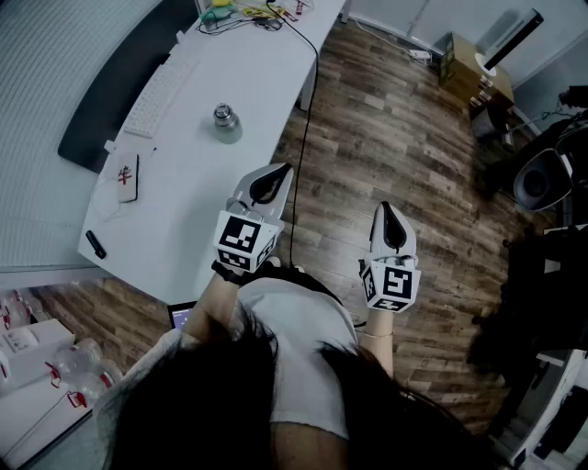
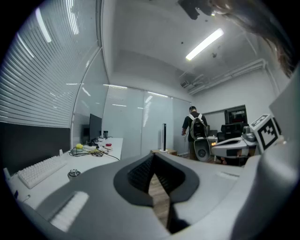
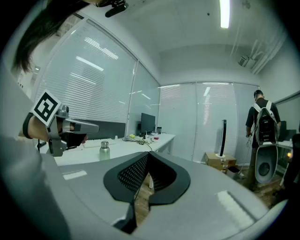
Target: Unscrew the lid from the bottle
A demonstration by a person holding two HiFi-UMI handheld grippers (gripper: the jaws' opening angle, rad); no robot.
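Observation:
A small metal bottle (image 1: 225, 125) with a silver screw lid stands upright on the white desk (image 1: 184, 229), alone in the desk's middle. In the right gripper view the bottle (image 3: 104, 151) shows at left; in the left gripper view only the top of the bottle (image 2: 73, 174) peeks over the jaw. My left gripper (image 1: 278, 171) hovers over the desk's near right edge, short of the bottle, shut and empty. My right gripper (image 1: 385, 209) hangs over the wood floor to the right, also shut with nothing in it.
A white keyboard (image 1: 161, 96), a phone (image 1: 129, 177) and a tangle of cables (image 1: 243, 14) lie on the desk. A black cord (image 1: 310, 110) drops off its right edge. A cardboard box (image 1: 464, 60) and a chair (image 1: 542, 179) stand on the floor; a person with a backpack (image 2: 194, 126) stands far off.

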